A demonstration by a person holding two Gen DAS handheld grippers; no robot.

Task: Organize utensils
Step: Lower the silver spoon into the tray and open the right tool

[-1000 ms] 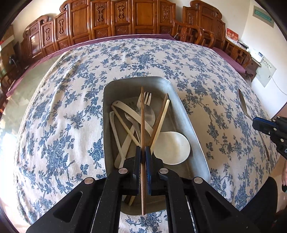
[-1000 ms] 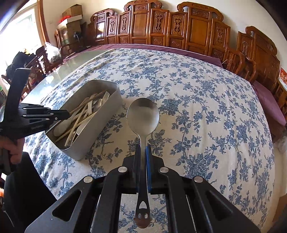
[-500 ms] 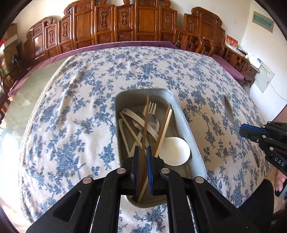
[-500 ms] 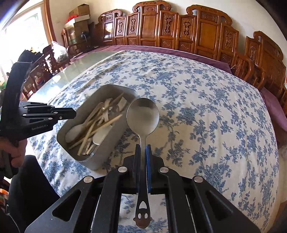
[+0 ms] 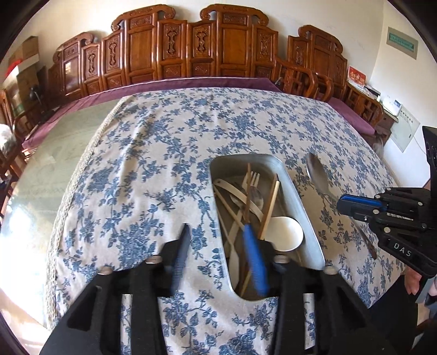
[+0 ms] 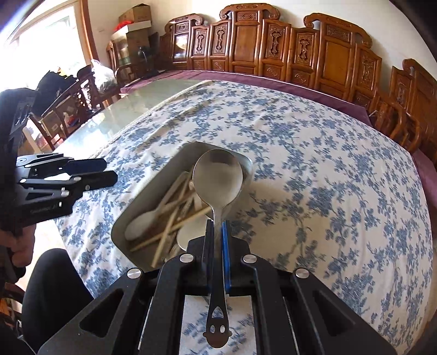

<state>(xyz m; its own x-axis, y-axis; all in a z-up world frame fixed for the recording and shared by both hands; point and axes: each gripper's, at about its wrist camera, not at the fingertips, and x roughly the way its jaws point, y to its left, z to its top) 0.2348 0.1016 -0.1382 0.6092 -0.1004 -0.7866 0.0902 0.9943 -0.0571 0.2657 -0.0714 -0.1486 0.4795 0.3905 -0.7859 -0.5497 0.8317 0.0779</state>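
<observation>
Large table with a pale glass top, partly covered by a white cloth printed with blue flowers; purple cloth shows along the table's far edge. Row of carved wooden chairs lines the far side, more around the right corner. Walls cream. Bright window at left, daylight glaring on the glass. Cardboard boxes stacked in the far left corner. Green sign on the right wall.

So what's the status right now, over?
Left gripper just opened, empty. Right gripper shut on spoon, over the tray. Nothing blocking.
</observation>
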